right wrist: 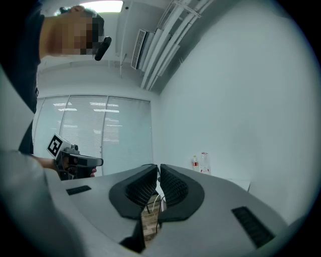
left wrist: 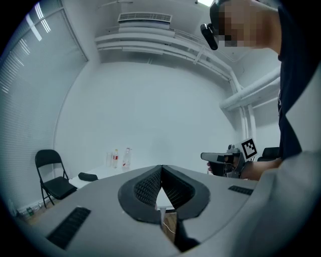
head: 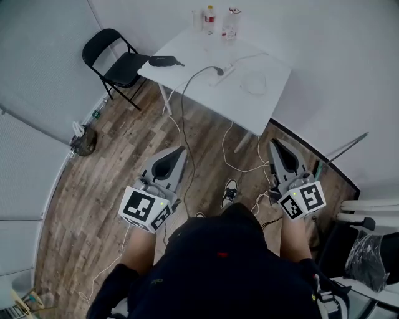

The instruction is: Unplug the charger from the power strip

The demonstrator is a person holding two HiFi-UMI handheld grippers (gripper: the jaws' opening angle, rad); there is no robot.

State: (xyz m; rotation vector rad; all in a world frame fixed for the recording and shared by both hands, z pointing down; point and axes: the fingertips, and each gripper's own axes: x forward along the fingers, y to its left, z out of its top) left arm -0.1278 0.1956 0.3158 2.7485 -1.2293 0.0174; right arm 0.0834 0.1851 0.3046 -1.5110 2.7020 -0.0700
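Observation:
Far ahead in the head view, a white power strip [head: 226, 70] lies on the white table [head: 206, 93]. A dark charger plug [head: 217, 70] sits in the strip's near end, and its grey cable [head: 186, 93] runs off the table edge to the floor. Both grippers are held over the wooden floor, well short of the table. My left gripper [head: 180, 150] [left wrist: 161, 168] is shut and empty. My right gripper [head: 273, 144] [right wrist: 158, 168] is shut too, with nothing between its pads. Each gripper view shows the other gripper off to the side.
On the table are a black object [head: 163, 61], two bottles [head: 210, 19] and a coiled white cable [head: 254, 81]. A black folding chair [head: 115, 62] stands left of the table. White cables [head: 234, 162] trail over the floor near my shoe [head: 229, 193]. Equipment stands at the right.

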